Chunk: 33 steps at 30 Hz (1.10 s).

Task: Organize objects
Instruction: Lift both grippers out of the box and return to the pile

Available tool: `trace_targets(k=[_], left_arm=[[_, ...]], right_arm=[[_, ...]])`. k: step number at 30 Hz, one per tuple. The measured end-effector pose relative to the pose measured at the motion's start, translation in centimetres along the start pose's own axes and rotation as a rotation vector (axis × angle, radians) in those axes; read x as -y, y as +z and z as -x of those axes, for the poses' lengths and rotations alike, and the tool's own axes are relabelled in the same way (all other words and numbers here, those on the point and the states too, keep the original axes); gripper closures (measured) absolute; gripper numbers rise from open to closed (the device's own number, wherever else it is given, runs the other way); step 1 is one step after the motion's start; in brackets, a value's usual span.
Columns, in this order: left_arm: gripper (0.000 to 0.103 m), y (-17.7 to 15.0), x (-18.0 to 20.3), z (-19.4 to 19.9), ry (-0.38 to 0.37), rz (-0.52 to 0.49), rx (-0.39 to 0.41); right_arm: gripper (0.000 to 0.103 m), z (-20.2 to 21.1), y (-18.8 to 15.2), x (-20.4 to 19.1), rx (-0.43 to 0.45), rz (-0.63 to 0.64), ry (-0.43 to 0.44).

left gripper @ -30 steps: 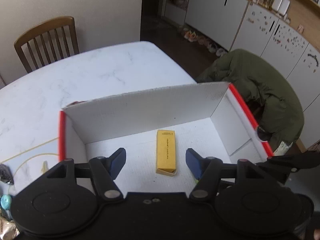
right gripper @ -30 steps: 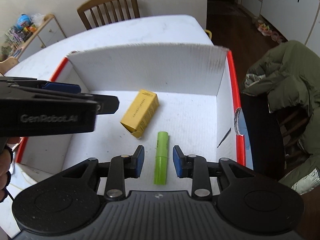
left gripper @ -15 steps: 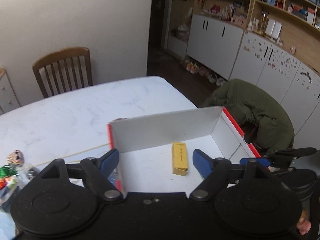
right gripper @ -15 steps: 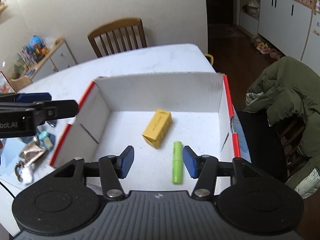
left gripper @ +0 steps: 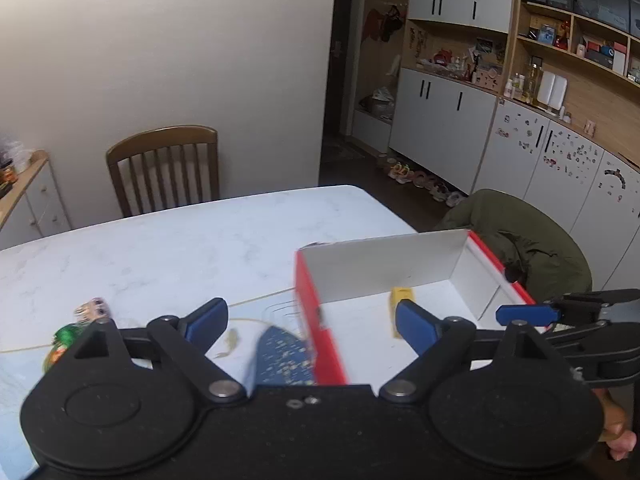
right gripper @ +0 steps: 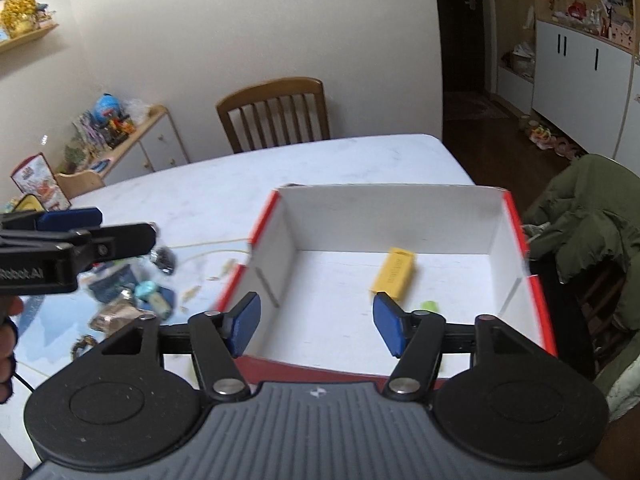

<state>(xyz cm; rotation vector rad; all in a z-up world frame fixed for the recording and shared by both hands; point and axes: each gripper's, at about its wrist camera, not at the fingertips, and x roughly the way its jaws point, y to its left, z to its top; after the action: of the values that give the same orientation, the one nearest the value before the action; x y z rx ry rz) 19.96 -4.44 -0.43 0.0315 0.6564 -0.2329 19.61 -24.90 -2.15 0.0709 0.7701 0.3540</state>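
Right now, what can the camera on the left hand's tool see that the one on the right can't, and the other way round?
Only the left wrist view shows the wall of white cabinets and wooden shelves.

Only the right wrist view shows the low toy-covered cabinet, a sliver of the green tube in the box, and the pile of small items beside it.

Both show the red-edged white box holding the yellow carton, the wooden chair, the white table and the green jacket. Both grippers are open and empty.
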Motion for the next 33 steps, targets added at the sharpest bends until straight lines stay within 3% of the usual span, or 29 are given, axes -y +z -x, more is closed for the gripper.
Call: trace_targets(k=[8, 13, 19, 29, 33], left_arm=[[0.009, -2.2, -5.0, 2.4, 0.046, 0.042, 0.001], [0.001, -3.2, -8.4, 4.2, 0.068, 0.103, 0.017], [0.0, -4.3, -11.4, 6.5, 0.074, 0.151, 0.056], [0.0, -6.5, -15.8, 8.5, -0.041, 0.229, 0.102], [0.0, -7.1, -17.1, 8.7, -0.036, 0.239, 0.079]], right_arm=[[0.03, 0.8, -0.7, -5.7, 0.056, 0.012, 0.032], [0.025, 1.1, -1.1, -8.7, 0.093, -0.007, 0.039], [0.02, 1.7, -1.8, -11.3, 0.141, -0.044, 0.024], [0.019, 1.3, -2.7, -15.8, 0.138, -0.033, -0.035], [0.019, 1.1, -2.9, -17.8, 0.138, 0.001, -0.018]])
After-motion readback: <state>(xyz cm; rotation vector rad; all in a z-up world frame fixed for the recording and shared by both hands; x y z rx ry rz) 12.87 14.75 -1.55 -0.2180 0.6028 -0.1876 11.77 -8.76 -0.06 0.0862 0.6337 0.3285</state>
